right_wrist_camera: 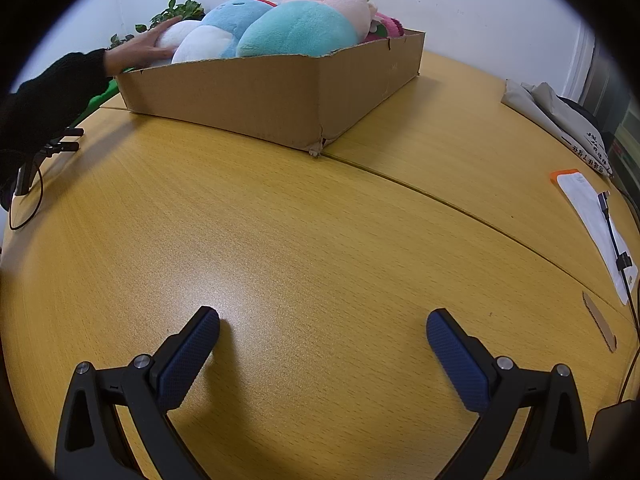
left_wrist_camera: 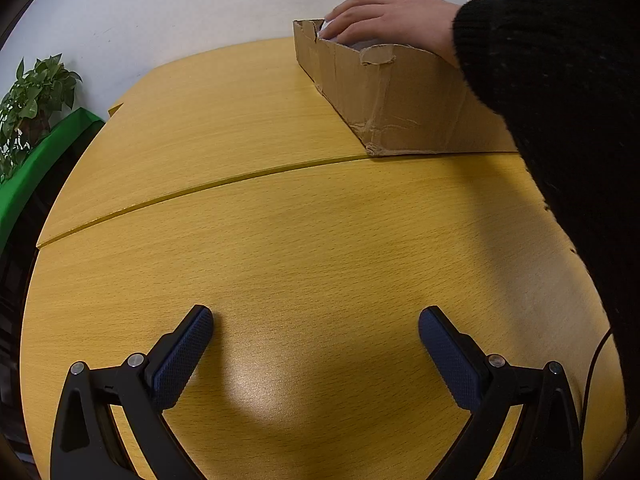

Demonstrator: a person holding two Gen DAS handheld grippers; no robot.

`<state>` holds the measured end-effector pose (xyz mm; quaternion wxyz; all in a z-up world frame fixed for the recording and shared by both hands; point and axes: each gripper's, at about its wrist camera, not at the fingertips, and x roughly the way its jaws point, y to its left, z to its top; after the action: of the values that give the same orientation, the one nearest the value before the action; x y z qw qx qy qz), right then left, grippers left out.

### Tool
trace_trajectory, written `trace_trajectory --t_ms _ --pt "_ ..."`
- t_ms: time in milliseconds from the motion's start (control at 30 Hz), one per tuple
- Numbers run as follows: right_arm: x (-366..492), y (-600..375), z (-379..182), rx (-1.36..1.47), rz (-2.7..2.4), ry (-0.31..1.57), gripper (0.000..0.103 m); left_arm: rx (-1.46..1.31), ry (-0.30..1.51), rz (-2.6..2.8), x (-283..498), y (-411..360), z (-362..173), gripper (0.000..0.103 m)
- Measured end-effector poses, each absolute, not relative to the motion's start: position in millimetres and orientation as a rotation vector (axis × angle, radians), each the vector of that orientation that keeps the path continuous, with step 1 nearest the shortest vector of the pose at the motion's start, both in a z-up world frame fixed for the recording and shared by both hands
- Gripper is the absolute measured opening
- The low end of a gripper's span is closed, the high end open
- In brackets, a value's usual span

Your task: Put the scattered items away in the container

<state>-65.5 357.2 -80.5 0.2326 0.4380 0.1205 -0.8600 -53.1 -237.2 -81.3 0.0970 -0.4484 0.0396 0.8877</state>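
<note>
Fuzzy pastel plush toys [right_wrist_camera: 280,28] are heaped in the creased brown cardboard box [right_wrist_camera: 276,92] — left gripper [left_wrist_camera: 316,320] and right gripper [right_wrist_camera: 323,322] are spread wide, empty.

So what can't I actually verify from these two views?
- Left wrist view: the cardboard box interior is hidden by its near wall; only a white sliver shows under the bare hand.
- Left wrist view: the black sleeve covers the box's right end.
- Right wrist view: the plush toys overlap, so their count is unclear.
- Right wrist view: print on the grey bag is too small to read.
</note>
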Motion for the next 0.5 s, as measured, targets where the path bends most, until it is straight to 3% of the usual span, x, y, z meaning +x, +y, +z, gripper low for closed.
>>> trace_trajectory --t_ms 500 --pt "-64.8 355.7 -81.6 1.202 -2.365 0.33 0.103 -1.328 0.118 2.628 -53.2 -238.0 -81.0 0.103"
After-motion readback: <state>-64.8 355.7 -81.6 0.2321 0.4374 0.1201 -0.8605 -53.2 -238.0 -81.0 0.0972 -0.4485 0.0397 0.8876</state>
